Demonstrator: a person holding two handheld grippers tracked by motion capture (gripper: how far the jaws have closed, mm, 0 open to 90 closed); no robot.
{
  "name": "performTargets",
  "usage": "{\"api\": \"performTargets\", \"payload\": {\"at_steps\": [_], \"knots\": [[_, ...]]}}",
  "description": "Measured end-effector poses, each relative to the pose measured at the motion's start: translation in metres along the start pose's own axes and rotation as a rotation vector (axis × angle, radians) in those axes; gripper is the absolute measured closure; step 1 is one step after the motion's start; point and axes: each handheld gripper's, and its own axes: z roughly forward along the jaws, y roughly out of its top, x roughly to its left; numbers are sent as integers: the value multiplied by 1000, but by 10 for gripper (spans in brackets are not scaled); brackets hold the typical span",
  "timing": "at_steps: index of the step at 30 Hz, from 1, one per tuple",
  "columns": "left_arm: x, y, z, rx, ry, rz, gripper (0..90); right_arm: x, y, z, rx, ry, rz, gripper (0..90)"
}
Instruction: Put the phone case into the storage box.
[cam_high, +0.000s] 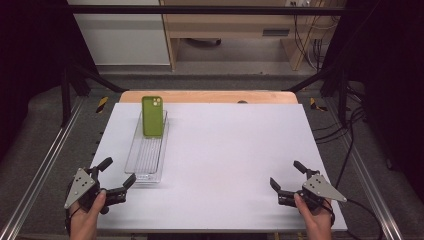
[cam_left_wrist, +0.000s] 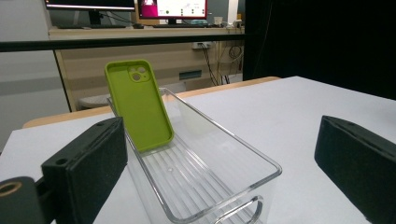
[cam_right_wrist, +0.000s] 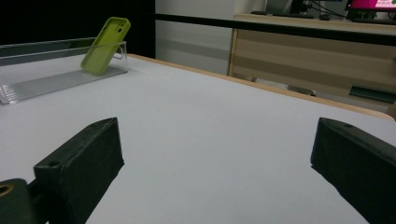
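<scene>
Green phone case (cam_high: 152, 116) stands tilted inside the clear tray (cam_high: 142, 165), leaning on its far end wall. Left gripper (cam_high: 116, 176) hovers just beside the tray's near end, jaws apart; right gripper (cam_high: 289, 176), well apart from it, also gapes.

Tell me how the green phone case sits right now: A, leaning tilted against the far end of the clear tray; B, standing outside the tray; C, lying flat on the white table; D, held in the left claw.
A: the green phone case stands tilted inside the clear tray, its top resting against the tray's far end, while the left claw and the right claw are both open and apart from it.
</scene>
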Motion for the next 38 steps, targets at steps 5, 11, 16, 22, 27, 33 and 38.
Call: {"api": "performTargets", "payload": {"at_steps": [5,11,16,22,27,33,38], "knots": [[-1,-4,1,3,1,-4,20,1,-1,1,6,0,-7,25],[-1,-9,1,6,4,-9,20,3,-1,3,11,3,-11,25],[-2,-13,2,9,4,-11,20,6,-2,6,17,14,-22,25],[-4,-17,4,15,9,-11,23,8,-3,7,15,22,-20,23],[-4,-21,5,-3,19,-24,23,9,-3,10,11,21,-25,21],[-4,-24,11,-14,25,-31,23,10,-5,16,13,17,-18,20],[-3,-22,16,-42,49,-41,23,8,-6,19,17,8,-11,19]]}}
